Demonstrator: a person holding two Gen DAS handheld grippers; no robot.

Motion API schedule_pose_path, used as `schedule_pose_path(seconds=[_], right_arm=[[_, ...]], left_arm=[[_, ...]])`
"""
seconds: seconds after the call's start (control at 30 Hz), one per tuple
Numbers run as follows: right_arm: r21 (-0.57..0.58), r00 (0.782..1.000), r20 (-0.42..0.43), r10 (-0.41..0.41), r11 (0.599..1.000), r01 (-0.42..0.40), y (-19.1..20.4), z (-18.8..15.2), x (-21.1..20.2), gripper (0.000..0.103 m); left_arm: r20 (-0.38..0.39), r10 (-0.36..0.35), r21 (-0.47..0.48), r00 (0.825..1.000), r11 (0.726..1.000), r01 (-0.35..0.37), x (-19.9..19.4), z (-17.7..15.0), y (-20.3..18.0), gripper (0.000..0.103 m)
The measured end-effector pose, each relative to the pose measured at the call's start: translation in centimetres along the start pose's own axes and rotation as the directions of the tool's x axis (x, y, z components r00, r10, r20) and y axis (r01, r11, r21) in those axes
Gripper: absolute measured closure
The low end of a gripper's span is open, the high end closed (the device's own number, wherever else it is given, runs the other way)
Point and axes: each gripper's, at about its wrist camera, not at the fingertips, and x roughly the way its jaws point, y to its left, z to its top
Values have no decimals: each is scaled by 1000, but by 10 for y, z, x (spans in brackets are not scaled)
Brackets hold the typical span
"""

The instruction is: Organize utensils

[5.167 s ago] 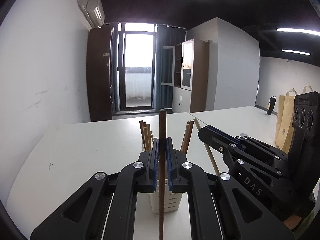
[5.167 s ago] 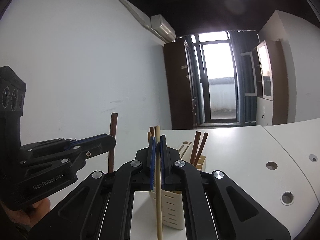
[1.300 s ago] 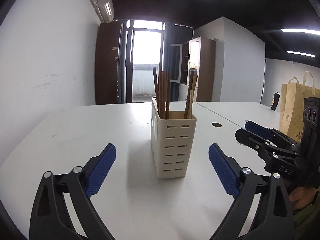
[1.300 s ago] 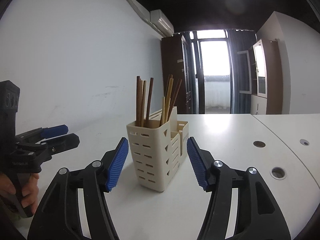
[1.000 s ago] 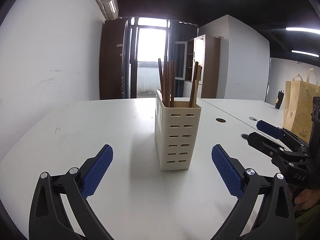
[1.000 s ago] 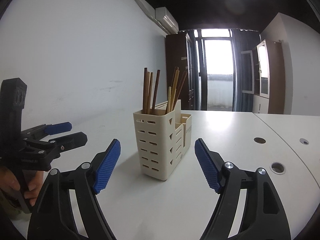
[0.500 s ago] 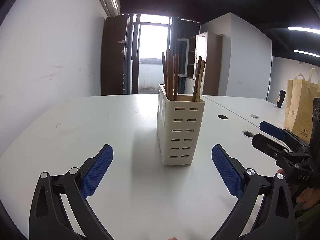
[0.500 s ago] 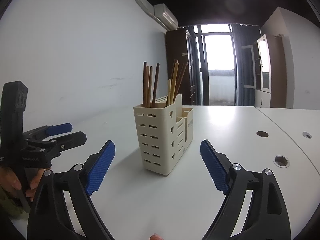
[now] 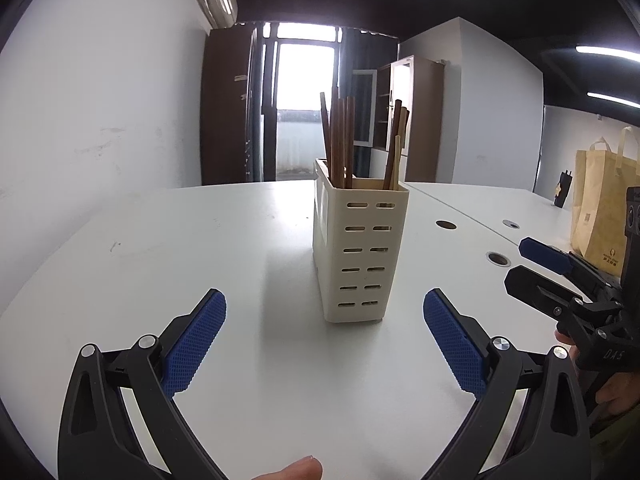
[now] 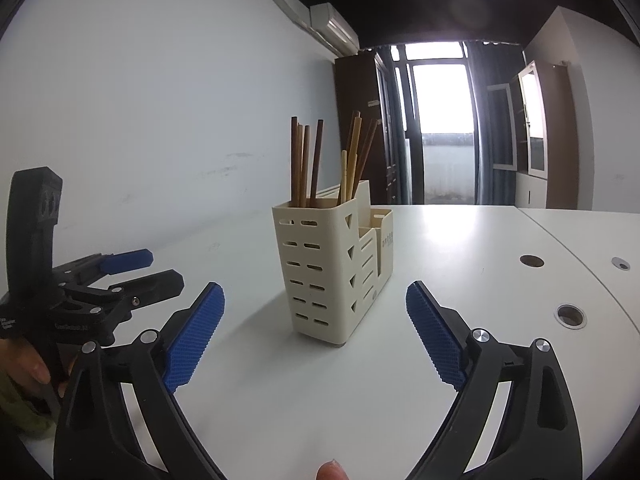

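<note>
A: Count first. How many holders?
B: One cream utensil holder (image 9: 360, 256), slotted sides, upright on the white table (image 9: 180, 264). It has stepped compartments: one tall, lower ones behind it in the right wrist view.
A: Chopsticks?
B: Roughly eight or nine chopsticks (image 10: 308, 164), all in the tall compartment. Two bunches: about four dark ones standing near upright, the rest (image 10: 354, 160) leaning, one pale and shorter. Exact count is unclear where they overlap. The lower compartments' contents can't be seen.
A: Grippers?
B: Two. Left gripper (image 9: 324, 320) has its blue pads spread wide, nothing between them; the holder stands just ahead of it, centred between the fingers but clear of them. Right gripper (image 10: 316, 312) is likewise spread wide and its jaws have just been opening, nothing pinched; the holder is ahead, slightly left of centre, untouched.
A: Other stuff?
B: One yellow paper bag (image 9: 600, 208) far right of the left gripper. Three cable holes (image 10: 570, 315) in the table, right of the right gripper. A fingertip (image 9: 296, 470) shows at the bottom edge.
</note>
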Motion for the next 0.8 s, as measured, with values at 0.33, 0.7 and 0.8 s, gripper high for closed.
schedule_pose_path(seconds=[0.33, 0.7, 0.8], right_arm=[[-6, 1000, -11, 14, 1000, -14, 5, -2, 0, 9], [-14, 1000, -27, 11, 1000, -11, 6, -3, 1, 9], [-21, 999, -32, 7, 1000, -8, 7, -4, 2, 9]], left_arm=[[-11, -24, -16, 1000, 1000, 24, 0, -2, 1, 6], [8, 0, 20, 1000, 1000, 0, -2, -3, -6, 6], [2, -6, 23, 1000, 1000, 6, -3, -3, -7, 6]])
